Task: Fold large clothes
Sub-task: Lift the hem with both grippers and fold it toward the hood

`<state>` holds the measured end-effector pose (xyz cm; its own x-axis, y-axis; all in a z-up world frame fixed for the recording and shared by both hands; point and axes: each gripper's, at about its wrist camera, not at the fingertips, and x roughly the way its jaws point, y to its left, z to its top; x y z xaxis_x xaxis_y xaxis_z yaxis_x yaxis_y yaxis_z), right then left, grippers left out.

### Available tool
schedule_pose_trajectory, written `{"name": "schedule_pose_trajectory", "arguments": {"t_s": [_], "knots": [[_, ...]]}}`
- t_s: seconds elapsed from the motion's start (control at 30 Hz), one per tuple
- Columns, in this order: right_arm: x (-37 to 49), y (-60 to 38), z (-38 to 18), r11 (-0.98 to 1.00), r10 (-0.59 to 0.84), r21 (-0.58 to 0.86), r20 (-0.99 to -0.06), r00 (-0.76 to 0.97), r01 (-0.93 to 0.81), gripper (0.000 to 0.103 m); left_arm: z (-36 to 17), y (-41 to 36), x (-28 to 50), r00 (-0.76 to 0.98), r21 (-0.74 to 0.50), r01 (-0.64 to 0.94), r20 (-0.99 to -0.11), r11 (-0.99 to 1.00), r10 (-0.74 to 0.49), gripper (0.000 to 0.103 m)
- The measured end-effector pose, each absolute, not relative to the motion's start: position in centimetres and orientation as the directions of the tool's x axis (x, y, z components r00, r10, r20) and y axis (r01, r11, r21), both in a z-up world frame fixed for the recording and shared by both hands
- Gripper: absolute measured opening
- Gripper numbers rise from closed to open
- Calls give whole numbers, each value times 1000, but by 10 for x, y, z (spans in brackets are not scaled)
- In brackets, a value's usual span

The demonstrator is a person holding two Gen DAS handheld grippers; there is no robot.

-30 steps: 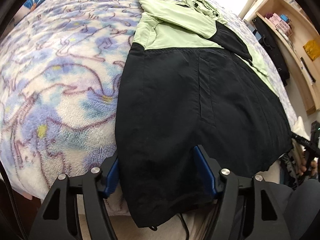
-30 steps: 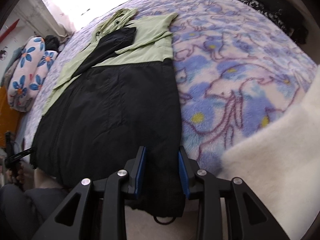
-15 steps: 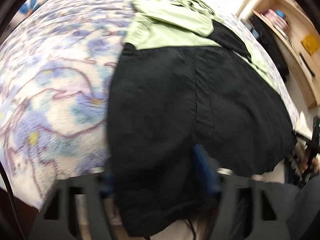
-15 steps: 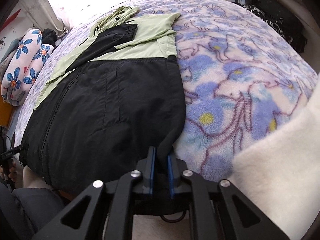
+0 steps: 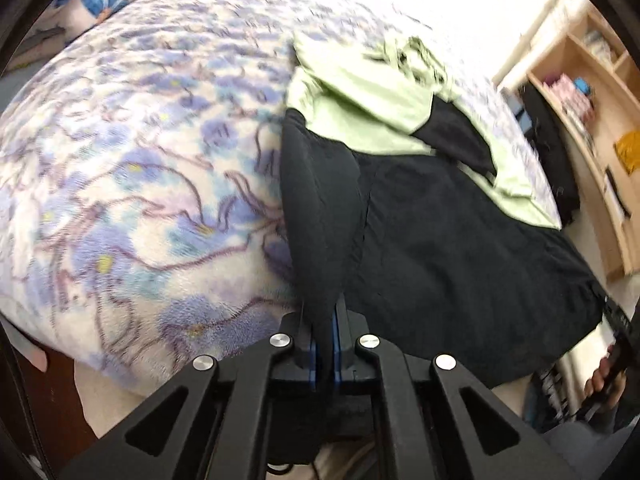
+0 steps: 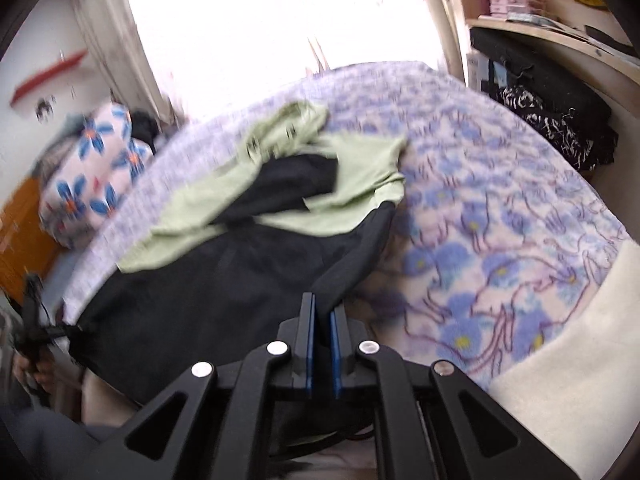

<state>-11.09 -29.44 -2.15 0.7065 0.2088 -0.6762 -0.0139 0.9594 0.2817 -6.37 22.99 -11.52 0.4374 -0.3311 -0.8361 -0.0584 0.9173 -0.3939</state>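
Left gripper (image 5: 323,332) clamped on the black hem of the jacket (image 5: 460,248), blue pads pressed together with a pinch of cloth between them; jaws just finished closing. From that pinch, a ridge of black fabric drawn up off the bed and running straight ahead of the fingers. Rest of the jacket spread ahead and to the right of this gripper, black lower body nearest, pale green upper part and hood farther off. Floral fleece blanket (image 5: 132,184) ahead and to the left.

Right gripper (image 6: 322,330) likewise closed on the jacket (image 6: 224,288), at its other hem corner; jaws just closing too, a narrow slit left between the blue pads, filled by dark fabric. Taut fold of black cloth rising from the pads, slanting ahead and slightly right. Bulk of the garment lying ahead and to the left of this gripper, green part beyond. Blanket (image 6: 500,240) ahead and to the right, flowered pillow (image 6: 92,176) far off to the left. Both views blurred.
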Motion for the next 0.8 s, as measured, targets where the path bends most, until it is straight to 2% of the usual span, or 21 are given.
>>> {"name": "schedule_pose_trajectory", "arguments": {"t_s": [0.43, 0.8], "knots": [[-139, -304, 34, 899, 271, 437, -558, 784, 0, 6, -30, 270, -103, 609, -496, -144, -726, 857, -318, 2], [-113, -316, 14, 890, 235, 449, -600, 765, 79, 6, -59, 263, -68, 557, -504, -168, -757, 847, -340, 1]]}}
